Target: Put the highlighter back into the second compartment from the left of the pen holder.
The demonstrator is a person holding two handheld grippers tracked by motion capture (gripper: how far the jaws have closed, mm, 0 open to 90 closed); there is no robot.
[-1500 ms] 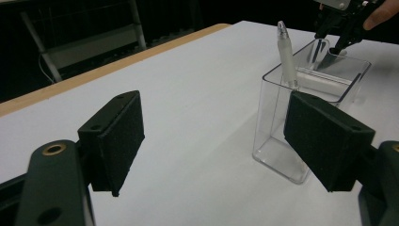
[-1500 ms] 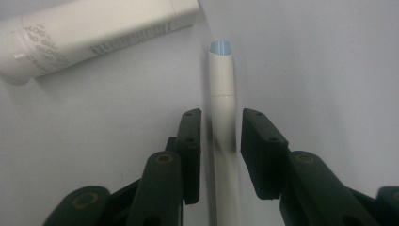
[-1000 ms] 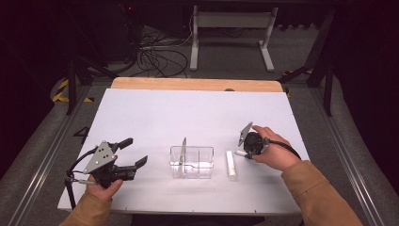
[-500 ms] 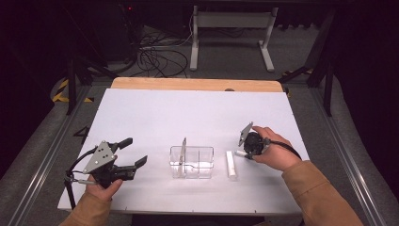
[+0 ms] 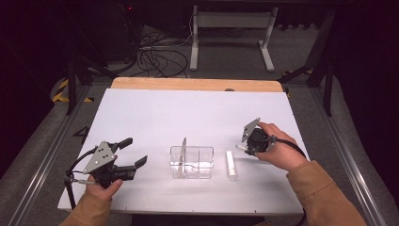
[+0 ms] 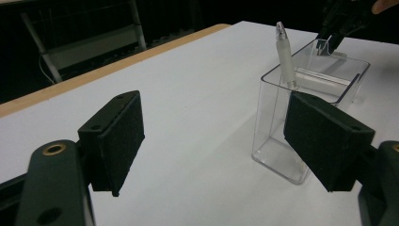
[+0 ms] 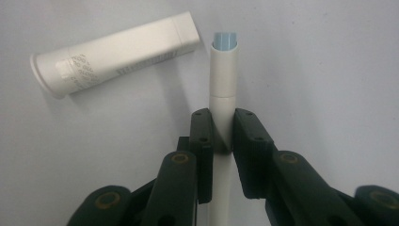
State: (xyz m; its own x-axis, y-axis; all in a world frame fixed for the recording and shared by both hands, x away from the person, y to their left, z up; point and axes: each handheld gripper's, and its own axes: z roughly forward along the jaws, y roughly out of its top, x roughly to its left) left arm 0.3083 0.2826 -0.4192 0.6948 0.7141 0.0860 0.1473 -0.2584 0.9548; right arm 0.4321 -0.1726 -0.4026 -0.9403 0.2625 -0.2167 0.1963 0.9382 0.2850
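Currently the right gripper pinches a slim white pen about mid-barrel, jaws pressed onto it from both sides. Pen's pale blue tip points away from the camera, just over the white table. Whether the tip touches the table: cannot tell. In the high view the right gripper sits right of the clear box, with the pen a small white stub at the jaws.

A thicker white tube lies flat on the table just beside the pen tip, not touching it in the right gripper view. High view puts the tube between box and right gripper.

One pen-like stick already stands tilted in the near compartment of the box, leaning on its wall.

Judgement: the work in hand looks like sorting items into the box; the pen is grasped, transport not yet done. Next move calls for lifting the pen clear of the tube, carrying it left over the box rim, tipping it more upright and letting go into a compartment.

Left gripper rests low at the table's near left, well apart from the box, jaws spread wide, holding nothing. Left gripper view: box shows past the right jaw pad.
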